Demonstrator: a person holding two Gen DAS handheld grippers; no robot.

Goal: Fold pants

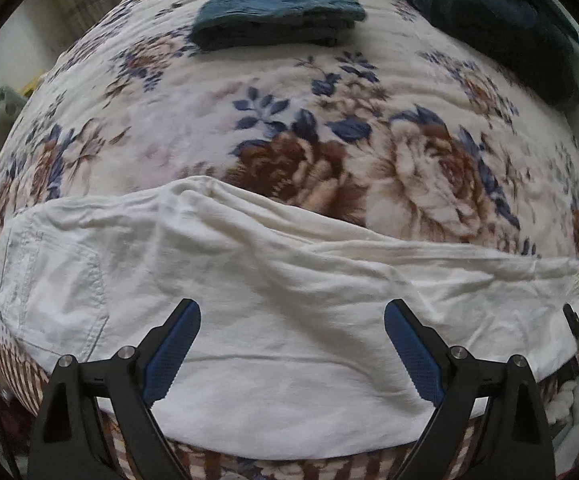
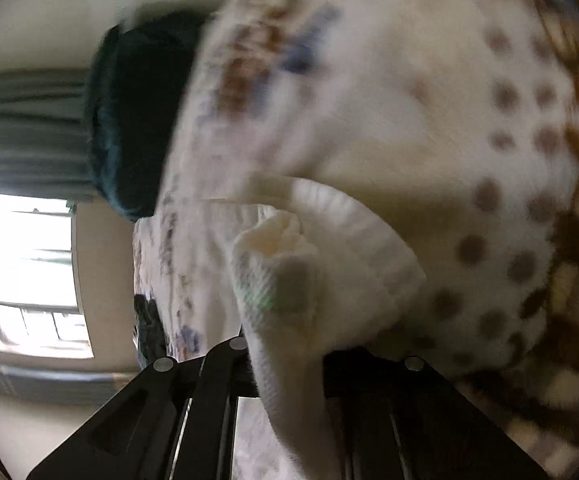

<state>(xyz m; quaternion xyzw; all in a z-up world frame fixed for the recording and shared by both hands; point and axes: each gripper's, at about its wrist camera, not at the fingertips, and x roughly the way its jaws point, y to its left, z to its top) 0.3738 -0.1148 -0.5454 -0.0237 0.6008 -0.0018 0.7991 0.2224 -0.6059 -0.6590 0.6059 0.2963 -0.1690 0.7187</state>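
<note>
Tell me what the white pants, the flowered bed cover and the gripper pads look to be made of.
White pants: woven cotton or denim-like cloth, matte; stitched pocket seams and soft creases show.
Flowered bed cover: plush fleece-like blanket, going by its fuzzy nap and soft-edged print.
Left gripper pads: blue rubber or plastic, knurled grip texture, on matte black hard-plastic fingers; exact material unclear.

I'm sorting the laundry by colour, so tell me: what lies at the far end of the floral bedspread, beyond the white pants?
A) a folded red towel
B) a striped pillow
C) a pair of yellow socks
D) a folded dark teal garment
D: a folded dark teal garment rests on the floral bedspread, beyond the white pants.
</note>
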